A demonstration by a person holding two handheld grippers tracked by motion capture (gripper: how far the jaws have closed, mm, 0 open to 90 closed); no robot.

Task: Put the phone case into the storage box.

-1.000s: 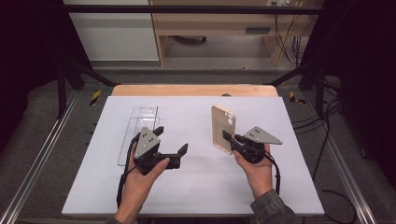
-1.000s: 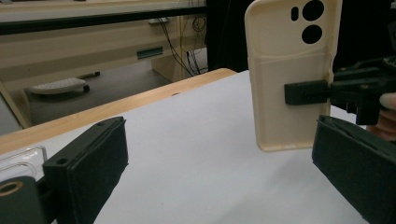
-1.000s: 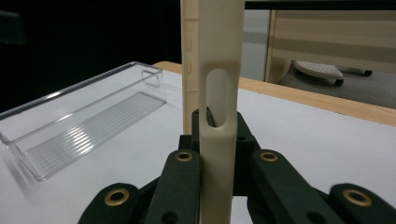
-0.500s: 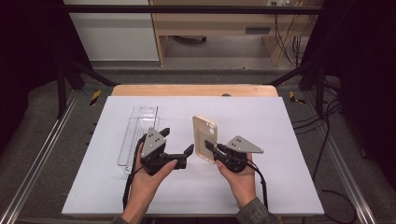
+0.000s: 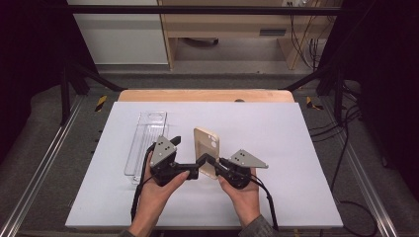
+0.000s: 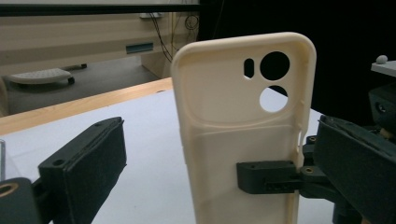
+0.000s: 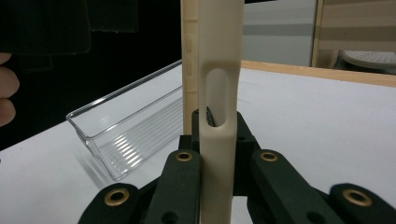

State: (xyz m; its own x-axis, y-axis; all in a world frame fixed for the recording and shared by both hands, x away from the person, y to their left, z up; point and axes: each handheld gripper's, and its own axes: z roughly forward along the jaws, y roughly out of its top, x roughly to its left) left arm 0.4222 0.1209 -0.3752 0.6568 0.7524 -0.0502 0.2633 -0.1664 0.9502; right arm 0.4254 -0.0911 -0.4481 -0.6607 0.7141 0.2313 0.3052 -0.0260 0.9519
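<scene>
Cream phone case [image 5: 206, 153] upright, clamped in right tool [image 5: 215, 164]; left tool [image 5: 187, 157] wide.

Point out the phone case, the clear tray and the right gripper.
phone case [image 6: 243, 121], left gripper view, on its inner back panel below the camera holes.
clear tray [image 5: 146, 140], high view, on its ribbed floor.
right gripper [image 5: 211, 163], high view, midway between its fingertips at the case's edge.

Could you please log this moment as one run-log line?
right gripper: shut on phone case, upright | left gripper: open, fingers either side of case | clear tray: on table
</scene>
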